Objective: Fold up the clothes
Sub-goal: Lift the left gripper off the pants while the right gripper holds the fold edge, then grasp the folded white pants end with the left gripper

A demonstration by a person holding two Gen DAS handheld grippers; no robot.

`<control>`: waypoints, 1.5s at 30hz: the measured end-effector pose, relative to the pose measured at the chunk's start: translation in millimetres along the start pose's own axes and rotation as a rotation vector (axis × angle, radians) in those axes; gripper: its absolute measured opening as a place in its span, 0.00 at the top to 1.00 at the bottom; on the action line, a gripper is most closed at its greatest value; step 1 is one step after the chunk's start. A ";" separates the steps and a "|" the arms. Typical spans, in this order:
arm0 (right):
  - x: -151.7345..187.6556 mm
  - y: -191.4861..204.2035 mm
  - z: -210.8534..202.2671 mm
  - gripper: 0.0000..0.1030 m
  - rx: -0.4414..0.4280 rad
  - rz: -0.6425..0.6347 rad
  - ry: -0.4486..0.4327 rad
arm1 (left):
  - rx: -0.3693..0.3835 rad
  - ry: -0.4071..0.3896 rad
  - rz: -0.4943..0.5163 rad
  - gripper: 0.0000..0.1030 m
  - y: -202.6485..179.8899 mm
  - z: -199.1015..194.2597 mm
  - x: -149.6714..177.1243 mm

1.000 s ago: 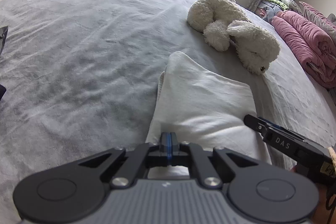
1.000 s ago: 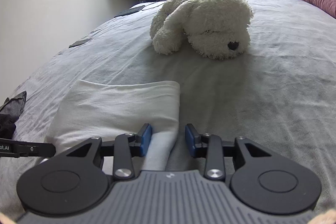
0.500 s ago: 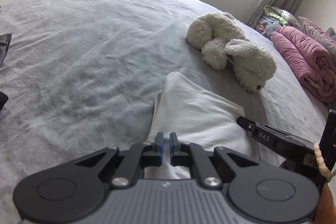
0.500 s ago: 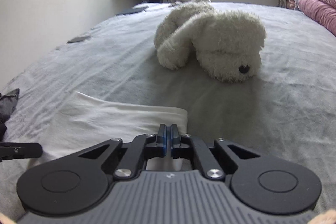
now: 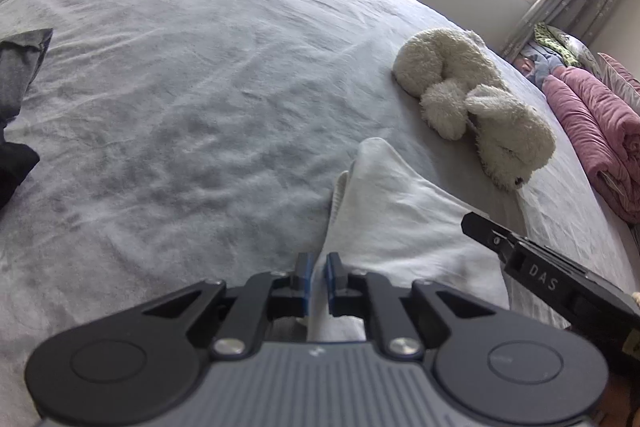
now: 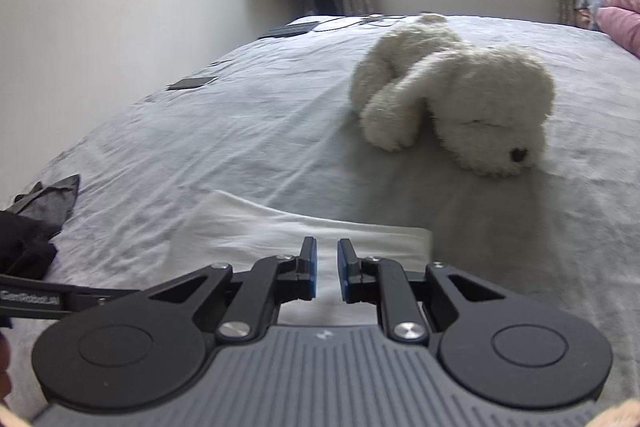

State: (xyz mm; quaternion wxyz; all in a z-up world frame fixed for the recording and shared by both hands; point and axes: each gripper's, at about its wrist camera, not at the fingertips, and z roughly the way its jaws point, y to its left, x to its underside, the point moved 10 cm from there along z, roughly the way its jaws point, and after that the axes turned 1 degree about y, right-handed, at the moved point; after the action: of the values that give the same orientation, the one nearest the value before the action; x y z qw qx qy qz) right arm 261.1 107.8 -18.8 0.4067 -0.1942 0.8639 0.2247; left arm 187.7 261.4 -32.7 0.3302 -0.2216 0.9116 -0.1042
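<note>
White folded garment (image 5: 404, 223) lies on the grey bedspread (image 5: 192, 99) just ahead of both your grippers, with the plush dog (image 6: 460, 107) near its far edge and dark clothes (image 6: 32, 227) well off to the left. Your left gripper (image 5: 318, 281) has just been opening and shows a narrow gap over the cloth's left edge; the pads do not seem to pinch it. Your right gripper (image 6: 327, 273) has also just been parting, jaws slightly apart above the garment, nothing between them. If either pad snags a layer while you draw away, the fold likely drags open; a forward sweep could nudge the dog.
</note>
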 end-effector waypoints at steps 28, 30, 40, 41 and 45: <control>-4.8 9.9 1.1 0.77 -0.047 0.179 -0.030 | -0.022 0.042 -0.038 0.87 14.4 7.2 1.6; 8.7 -11.0 -14.4 0.77 -0.024 0.252 -0.032 | -0.018 0.033 -0.040 0.87 13.1 4.9 0.4; 49.8 -17.0 -58.7 0.75 0.009 0.289 -0.041 | 0.032 0.003 0.017 0.84 -9.0 -2.9 -0.9; 52.2 -12.9 -58.8 0.75 0.011 0.271 -0.040 | 0.027 0.001 0.017 0.84 -8.1 -3.4 -1.6; 60.1 5.5 -54.9 0.75 -0.001 0.232 -0.037 | 0.001 0.003 0.008 0.83 -2.1 -3.1 -3.7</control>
State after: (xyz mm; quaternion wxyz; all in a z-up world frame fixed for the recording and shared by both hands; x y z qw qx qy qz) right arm 188.8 73.1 -33.8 0.3939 -0.0888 0.8729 0.2740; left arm 188.9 261.4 -27.6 0.3292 -0.2176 0.9130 -0.1035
